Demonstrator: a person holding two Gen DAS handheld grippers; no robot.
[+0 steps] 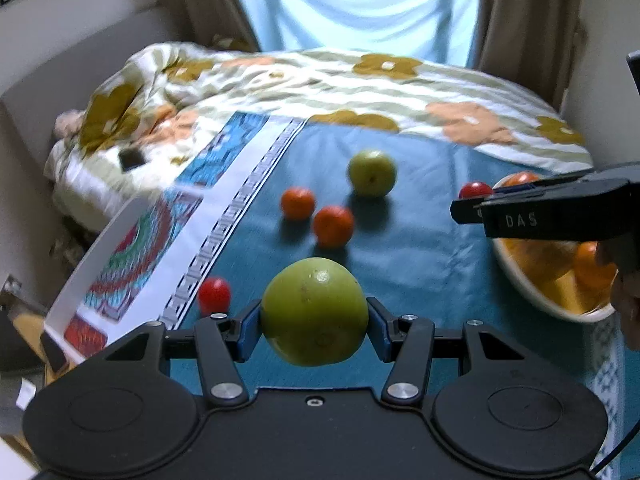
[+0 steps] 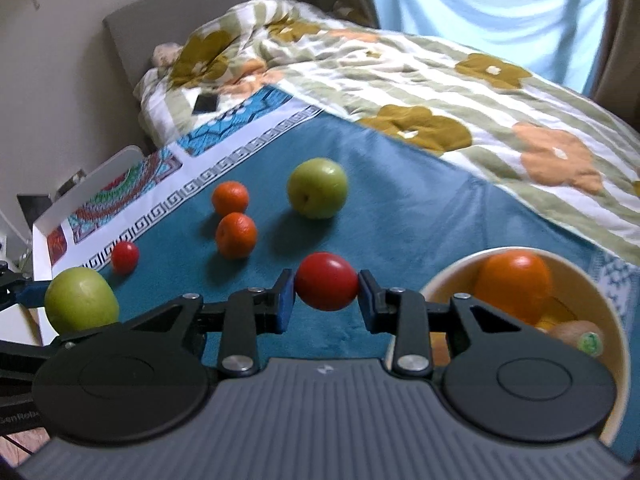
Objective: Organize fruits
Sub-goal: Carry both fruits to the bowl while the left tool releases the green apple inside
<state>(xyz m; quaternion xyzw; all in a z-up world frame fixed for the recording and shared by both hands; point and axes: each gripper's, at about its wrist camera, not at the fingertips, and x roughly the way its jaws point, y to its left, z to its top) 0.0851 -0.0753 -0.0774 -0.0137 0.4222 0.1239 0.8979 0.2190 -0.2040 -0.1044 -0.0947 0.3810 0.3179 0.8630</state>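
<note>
Left gripper (image 1: 314,322): fingers are clamping a large green fruit (image 1: 314,312) from both sides, blue pads pressing its flanks; in the right wrist view this same fruit (image 2: 81,304) is showing at 9 o'clock, off the cloth.
Small red tomato (image 1: 214,295): lying on the teal tablecloth (image 1: 420,248) just beside the left finger, at 10 o'clock from the held fruit; the right wrist view is showing it (image 2: 125,257) near the patterned border.
Two mandarins: the farther one (image 1: 297,203) and the nearer one (image 1: 333,226) are sitting close together on the cloth at 12 o'clock from the left gripper, seen again in the right wrist view (image 2: 230,198) and (image 2: 236,235).
Second green fruit (image 1: 372,178): resting on the cloth beyond the mandarins, at 1 o'clock from them (image 2: 317,188).
Right gripper (image 2: 326,294): fingers are closing on a red tomato (image 2: 326,287), pads touching both its ends; it is hanging above the cloth, just left of the bowl.
Bowl (image 2: 616,344): standing at 3 o'clock, holding an orange (image 2: 514,284), a kiwi (image 2: 576,334) and yellow pieces too hidden to name.
Floral quilt (image 2: 440,80): covering the bed behind the cloth.
</note>
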